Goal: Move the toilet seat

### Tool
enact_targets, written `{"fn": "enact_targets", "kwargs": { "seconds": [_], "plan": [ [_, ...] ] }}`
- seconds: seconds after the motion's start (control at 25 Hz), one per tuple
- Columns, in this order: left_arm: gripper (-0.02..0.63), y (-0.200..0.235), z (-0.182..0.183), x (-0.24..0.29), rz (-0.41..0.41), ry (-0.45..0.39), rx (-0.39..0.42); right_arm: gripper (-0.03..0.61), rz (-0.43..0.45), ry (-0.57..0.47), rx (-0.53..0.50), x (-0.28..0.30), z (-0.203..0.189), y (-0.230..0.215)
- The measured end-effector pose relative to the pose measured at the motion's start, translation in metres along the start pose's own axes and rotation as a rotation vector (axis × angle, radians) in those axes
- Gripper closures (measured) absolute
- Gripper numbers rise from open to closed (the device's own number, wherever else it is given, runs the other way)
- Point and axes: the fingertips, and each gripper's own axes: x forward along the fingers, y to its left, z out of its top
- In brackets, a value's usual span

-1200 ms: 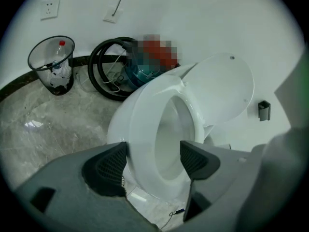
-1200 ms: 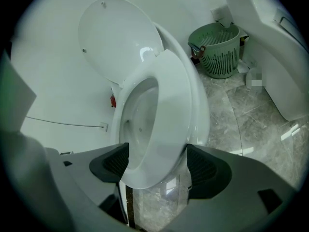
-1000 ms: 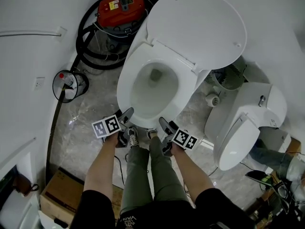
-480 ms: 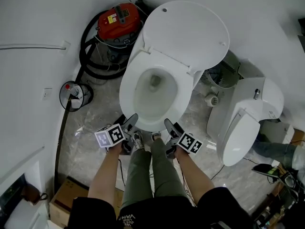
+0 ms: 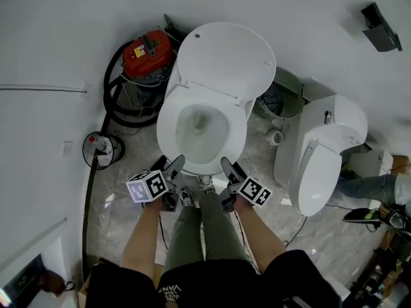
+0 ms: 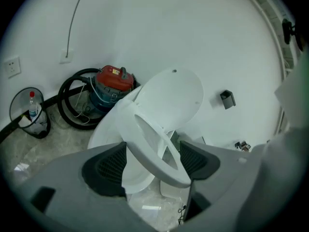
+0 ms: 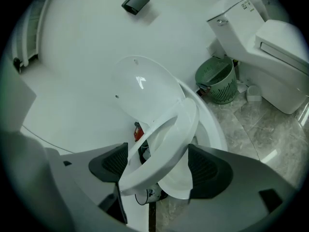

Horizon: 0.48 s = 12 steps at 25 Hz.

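Note:
A white toilet stands against the wall with its lid (image 5: 225, 56) upright. The toilet seat (image 5: 171, 133) is a white ring. In the gripper views the toilet seat (image 6: 149, 144) (image 7: 164, 144) tilts up off the bowl (image 6: 104, 132), and its front rim runs between the jaws. My left gripper (image 5: 172, 167) (image 6: 152, 161) holds the rim's front left, jaws wide, both pads against the ring. My right gripper (image 5: 226, 169) (image 7: 157, 166) grips the front right the same way.
A red vacuum cleaner (image 5: 146, 53) with a coiled black hose sits left of the toilet. A green basket (image 5: 279, 95) and a second toilet (image 5: 327, 146) stand to the right. A wire holder with a bottle (image 5: 99, 147) is by the left wall. The person's shoes (image 5: 192, 197) are at the bowl's foot.
The head view has pulled back and swung, so the toilet now sits smaller and further left. Both grippers stay at the seat's front rim.

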Motion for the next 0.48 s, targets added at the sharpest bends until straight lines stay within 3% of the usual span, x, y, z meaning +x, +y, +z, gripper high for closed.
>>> {"fn": "enact_targets", "kwargs": {
  "seconds": [0.48],
  "plan": [
    [0.255,-0.058,0.045,-0.008,-0.057,-0.013,0.139,0.204,0.111,-0.074,-0.026,-0.026,0.045,0.055]
  ]
}}
